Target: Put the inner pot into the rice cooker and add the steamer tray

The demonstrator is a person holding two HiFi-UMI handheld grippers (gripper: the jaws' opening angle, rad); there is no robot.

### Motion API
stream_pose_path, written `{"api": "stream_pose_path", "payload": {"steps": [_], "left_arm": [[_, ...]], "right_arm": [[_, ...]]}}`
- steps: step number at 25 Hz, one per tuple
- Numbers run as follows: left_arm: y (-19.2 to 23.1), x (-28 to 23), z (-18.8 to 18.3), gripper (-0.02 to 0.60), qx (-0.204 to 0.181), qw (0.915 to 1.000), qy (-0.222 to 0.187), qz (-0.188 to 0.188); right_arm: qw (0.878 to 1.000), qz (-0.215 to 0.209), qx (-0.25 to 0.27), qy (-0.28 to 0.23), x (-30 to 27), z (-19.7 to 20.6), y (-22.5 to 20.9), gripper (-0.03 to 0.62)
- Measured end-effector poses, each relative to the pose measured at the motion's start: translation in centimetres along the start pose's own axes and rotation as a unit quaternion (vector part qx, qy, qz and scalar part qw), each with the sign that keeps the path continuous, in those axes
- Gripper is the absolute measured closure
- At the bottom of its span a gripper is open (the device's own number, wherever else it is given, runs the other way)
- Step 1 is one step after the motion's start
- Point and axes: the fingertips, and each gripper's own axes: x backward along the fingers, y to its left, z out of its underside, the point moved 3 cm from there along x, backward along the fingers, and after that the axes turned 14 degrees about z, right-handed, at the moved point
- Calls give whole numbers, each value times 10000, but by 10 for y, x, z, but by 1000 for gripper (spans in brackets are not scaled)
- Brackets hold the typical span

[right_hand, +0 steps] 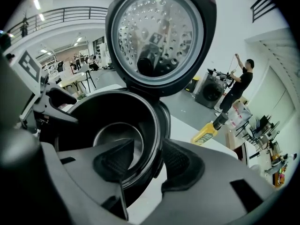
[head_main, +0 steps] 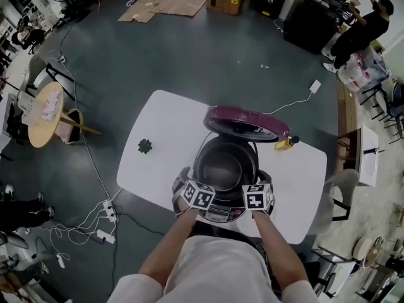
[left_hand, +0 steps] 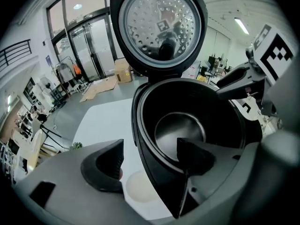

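While left gripper [left_hand: 150, 159] and right gripper [right_hand: 149, 163] straddle rim of rice cooker [head_main: 196, 165], jaws apart, lid [head_main: 243, 122] raised behind, yellow bottle [head_main: 285, 144] beside.

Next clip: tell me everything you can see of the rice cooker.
The rice cooker is a round, dark appliance standing upright on the white table. Its hinged lid, magenta outside with a dimpled metal plate inside, stands open at the back. The dark inner pot sits inside, with nothing in it. The left gripper and right gripper straddle its rim on opposite sides, fingers apart, not clamping.
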Motion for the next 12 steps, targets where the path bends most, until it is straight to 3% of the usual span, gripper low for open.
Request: {"api": "stream_pose_path", "payload": {"steps": [12], "left_arm": [[-22,27,-17,212,-185,9960,-601,632]], "right_arm": [[9991,185,-259,-286,31,7,-9,385]]}}
